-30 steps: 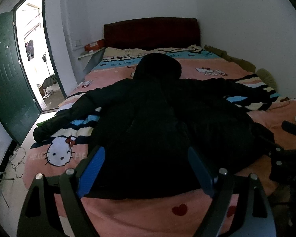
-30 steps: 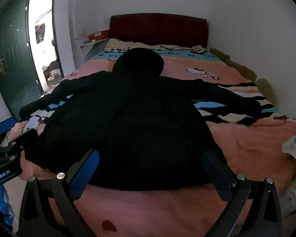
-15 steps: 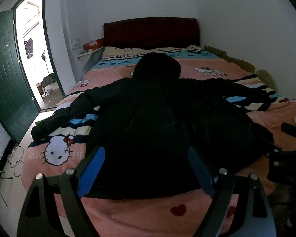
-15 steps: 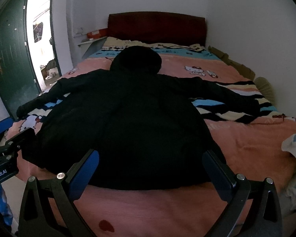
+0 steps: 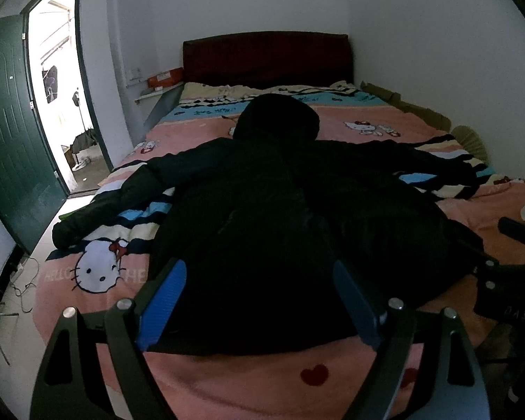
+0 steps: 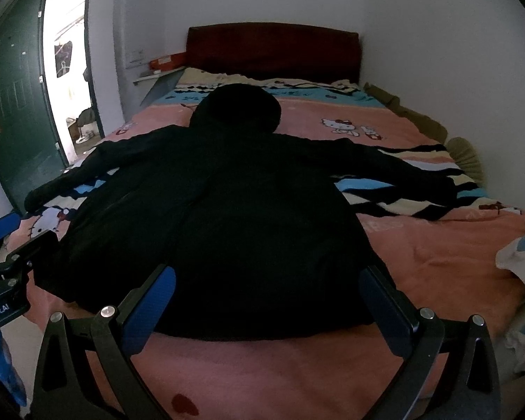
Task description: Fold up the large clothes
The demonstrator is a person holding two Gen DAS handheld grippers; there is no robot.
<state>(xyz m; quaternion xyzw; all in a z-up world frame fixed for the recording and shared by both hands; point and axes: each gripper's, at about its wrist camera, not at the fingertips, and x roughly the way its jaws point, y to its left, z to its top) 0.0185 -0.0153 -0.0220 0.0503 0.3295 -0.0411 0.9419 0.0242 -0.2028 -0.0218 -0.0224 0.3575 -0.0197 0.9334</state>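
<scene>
Bedroom, pink cartoon bedspread (image 5: pixel 98 318), black hooded coat (image 5: pixel 280 217) spread flat on it, nothing folded yet.
Left sleeve (image 5: pixel 112 203) trails toward the door side; left claw (image 5: pixel 259 301) and right claw (image 6: pixel 267 301) both hang wide and empty above the hem (no contact visible); likely next, pinch a sleeve or side edge and carry it inward.

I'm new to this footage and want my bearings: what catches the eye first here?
A big black hooded coat lies spread flat across the middle of the bed, sleeves out to both sides, on a pink Hello Kitty bedspread. Both open grippers, left gripper and right gripper, sit at its near hem.
</scene>
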